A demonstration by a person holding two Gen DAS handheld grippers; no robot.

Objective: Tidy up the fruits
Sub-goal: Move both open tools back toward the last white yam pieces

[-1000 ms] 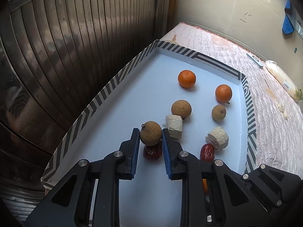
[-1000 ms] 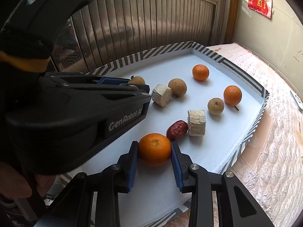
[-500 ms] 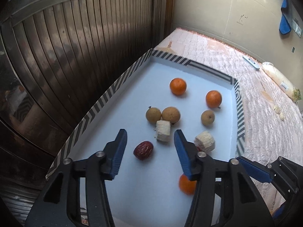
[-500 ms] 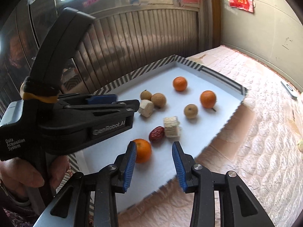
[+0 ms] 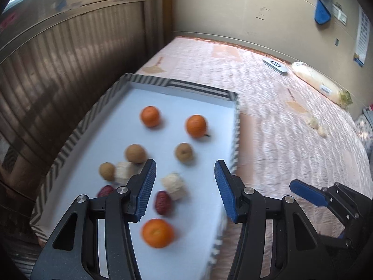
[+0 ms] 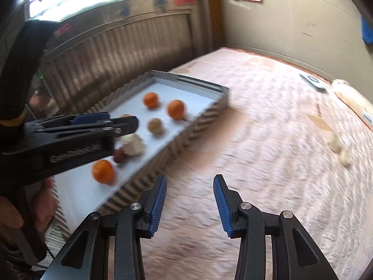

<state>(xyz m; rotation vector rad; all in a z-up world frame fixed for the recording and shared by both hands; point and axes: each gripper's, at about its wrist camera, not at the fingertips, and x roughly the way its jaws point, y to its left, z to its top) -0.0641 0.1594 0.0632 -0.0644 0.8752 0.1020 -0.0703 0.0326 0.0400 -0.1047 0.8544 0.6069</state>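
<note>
My left claw (image 5: 184, 186), open and empty, hangs over the white striped-rim tray (image 5: 186, 87) nearest the red wrinkled date (image 5: 163, 201), while my open right claw (image 6: 190, 204) is beside the tray.

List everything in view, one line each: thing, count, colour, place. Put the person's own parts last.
tray: 1, white floor, striped rim, on the bed beside the wooden wall
oranges: 3, orange, two at the tray's far end, one at the near end
round brown fruits: 3, tan, middle of the tray
pale chunks: 2, cream, in the tray's near half
dates: 2, dark red, near end of the tray
bedspread: 1, pink, under and beyond the tray
remote: 1, grey, far on the bed
bag: 1, pale, by the far wall
cloth: 1, blue, hanging on the wall
left gripper: 1, black with blue pads, open, empty
right gripper: 1, same colours, open, empty
hand: 1, on the left gripper's handle
</note>
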